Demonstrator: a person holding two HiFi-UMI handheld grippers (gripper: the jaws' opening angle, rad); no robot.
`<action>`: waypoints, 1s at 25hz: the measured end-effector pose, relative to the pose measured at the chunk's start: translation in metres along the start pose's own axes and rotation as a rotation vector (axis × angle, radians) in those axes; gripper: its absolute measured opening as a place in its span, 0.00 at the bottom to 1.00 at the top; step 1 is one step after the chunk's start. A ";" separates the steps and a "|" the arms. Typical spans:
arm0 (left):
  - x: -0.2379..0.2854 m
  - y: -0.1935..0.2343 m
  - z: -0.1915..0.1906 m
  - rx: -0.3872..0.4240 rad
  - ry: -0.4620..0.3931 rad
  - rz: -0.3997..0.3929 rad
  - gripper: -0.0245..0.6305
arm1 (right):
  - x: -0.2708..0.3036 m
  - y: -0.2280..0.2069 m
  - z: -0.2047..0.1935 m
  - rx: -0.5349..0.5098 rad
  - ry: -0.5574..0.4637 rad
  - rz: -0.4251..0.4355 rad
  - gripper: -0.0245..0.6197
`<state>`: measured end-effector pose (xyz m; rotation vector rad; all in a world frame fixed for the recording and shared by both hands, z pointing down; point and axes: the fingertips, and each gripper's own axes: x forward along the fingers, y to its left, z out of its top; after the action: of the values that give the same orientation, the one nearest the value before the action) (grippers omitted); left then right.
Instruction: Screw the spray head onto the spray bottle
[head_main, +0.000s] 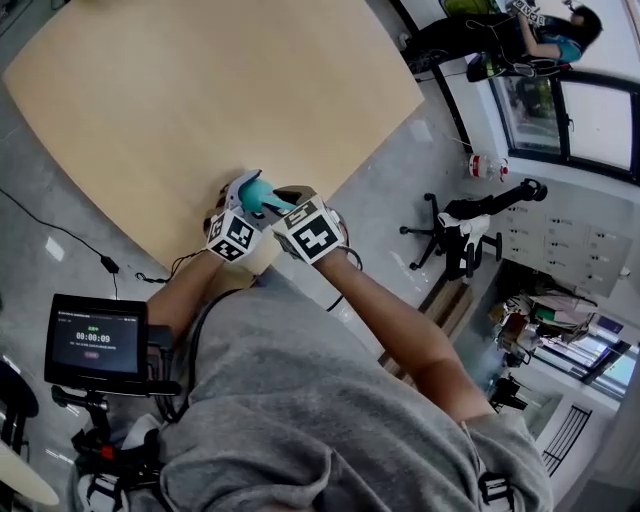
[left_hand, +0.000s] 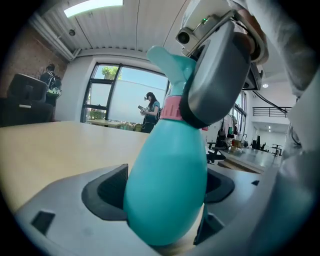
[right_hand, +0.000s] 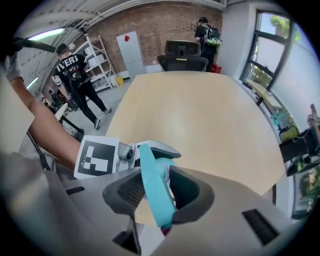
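The teal egg-shaped plastic spray bottle (left_hand: 165, 165) is sitting at the six o'clock edge of the pale wooden table (head_main: 200, 100), and my left gripper (left_hand: 165, 190) is clamping its belly. The teal trigger spray head with a pink collar (right_hand: 150, 175) is resting on the neck at twelve o'clock, pinched in my right gripper (right_hand: 157, 194). I am judging this to be the threading step: next I am expecting to twist the head while bracing the bottle. My forearms are reaching in from five and eight o'clock and meeting close in front of me.

A pale wooden table (head_main: 200, 100) is set on a grey floor (head_main: 400, 200); whether the teal bottle (head_main: 255, 195) at its near edge is rested on it cannot be told.
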<state>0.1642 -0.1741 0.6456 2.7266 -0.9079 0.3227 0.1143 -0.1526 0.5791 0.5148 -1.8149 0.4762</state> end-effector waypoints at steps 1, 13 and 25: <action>-0.001 0.000 0.000 0.000 -0.001 0.002 0.62 | 0.000 0.000 0.001 0.012 0.002 0.007 0.24; 0.006 0.002 -0.005 -0.015 0.010 -0.057 0.65 | 0.003 -0.003 0.003 0.013 -0.041 -0.020 0.24; -0.023 0.012 -0.008 0.106 0.039 -0.265 0.75 | 0.023 -0.013 0.011 -0.114 -0.045 0.056 0.37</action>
<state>0.1380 -0.1688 0.6487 2.8805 -0.5232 0.3785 0.1067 -0.1721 0.5992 0.3998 -1.8914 0.3997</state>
